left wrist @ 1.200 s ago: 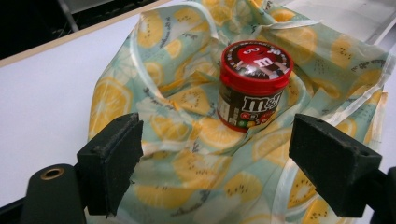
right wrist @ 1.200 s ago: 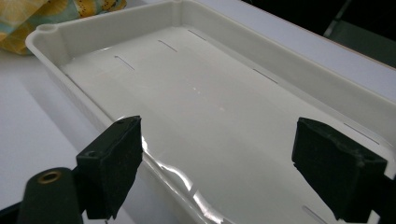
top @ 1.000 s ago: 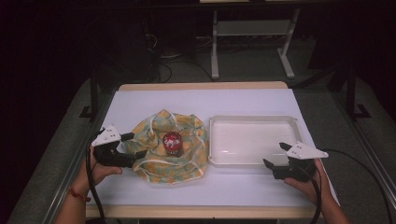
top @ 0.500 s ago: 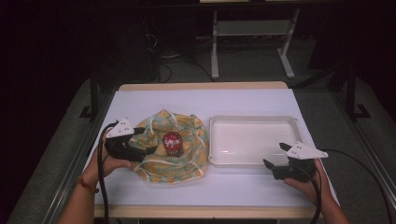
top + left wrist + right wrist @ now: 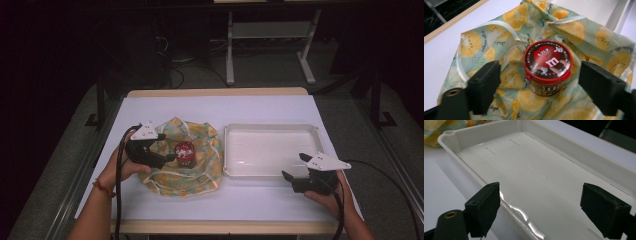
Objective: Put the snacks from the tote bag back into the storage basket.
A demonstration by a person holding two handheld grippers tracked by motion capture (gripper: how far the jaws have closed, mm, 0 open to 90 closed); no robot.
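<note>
Your desk (image 5: 150,107) carries two big things side by side: a white tray (image 5: 227,150) on the right half, bare inside, and a fruit-print cloth bag (image 5: 200,172) spread loosely on the left half, just beside the tray's left wall. The bag lies crumpled and open, its pale drawstring (image 5: 499,26) looping across the fabric.

On the middle of that bag stands the thing you are going for, a small red-lidded candy tub (image 5: 184,152), upright, with a cartoon face on its lid (image 5: 547,60).

Your left tongs (image 5: 167,157) sit at the tub's left side in the high view. In the left gripper view the jaws stand wide, one on each side of the tub and apart from it, with the tub slightly ahead of them. Nothing is gripped yet.

Your right tongs (image 5: 294,167) rest low at the tray's near right corner, jaws also wide and empty, pointing over the tray floor (image 5: 544,175).

So, by my reading, you are at the very start: approach nearly made, grasp not done. Left to do would be closing on the tub, lifting it off the bag, and probably setting it in the tray.
</note>
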